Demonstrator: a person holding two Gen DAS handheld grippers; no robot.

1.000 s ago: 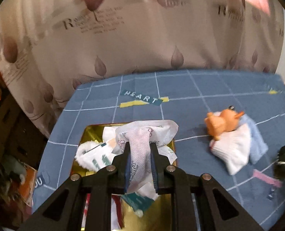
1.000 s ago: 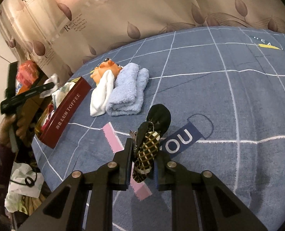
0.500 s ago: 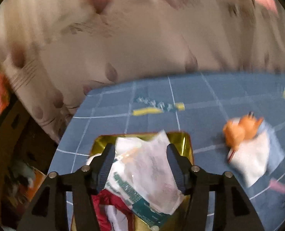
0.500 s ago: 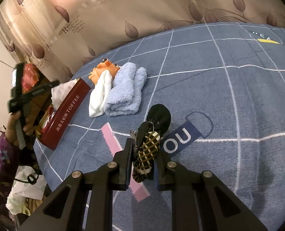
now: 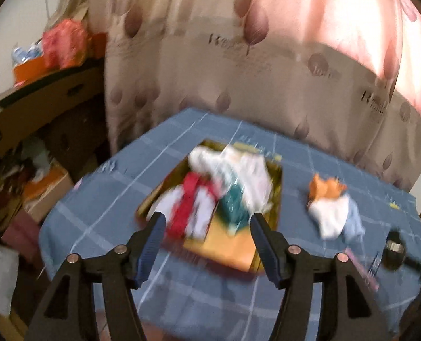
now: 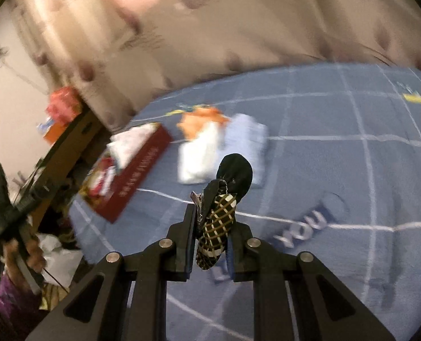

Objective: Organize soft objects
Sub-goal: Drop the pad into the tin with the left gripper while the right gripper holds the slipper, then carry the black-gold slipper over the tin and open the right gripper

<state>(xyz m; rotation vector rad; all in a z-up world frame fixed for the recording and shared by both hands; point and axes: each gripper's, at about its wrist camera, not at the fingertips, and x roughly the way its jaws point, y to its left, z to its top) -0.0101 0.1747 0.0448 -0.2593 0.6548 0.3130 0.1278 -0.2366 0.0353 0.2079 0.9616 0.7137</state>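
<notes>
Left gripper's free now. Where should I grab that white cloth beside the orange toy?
Probably its near, free end. The white cloth lies flat, with the orange toy at its far end and a blue towel alongside. Bring the open left gripper from above, on the tin's side.

The left gripper (image 5: pixel 205 236) was held with its jaws spread wide, having just been opening, and nothing was caught between its blue pads (image 5: pixel 150 244). It was angled downward. The right gripper (image 6: pixel 211 237) was kept clamped tight on a dark checked sock (image 6: pixel 224 210), also tilted downward. In the right wrist view, the left gripper was seen gripped by a hand (image 6: pixel 25 253) at the far left.
</notes>
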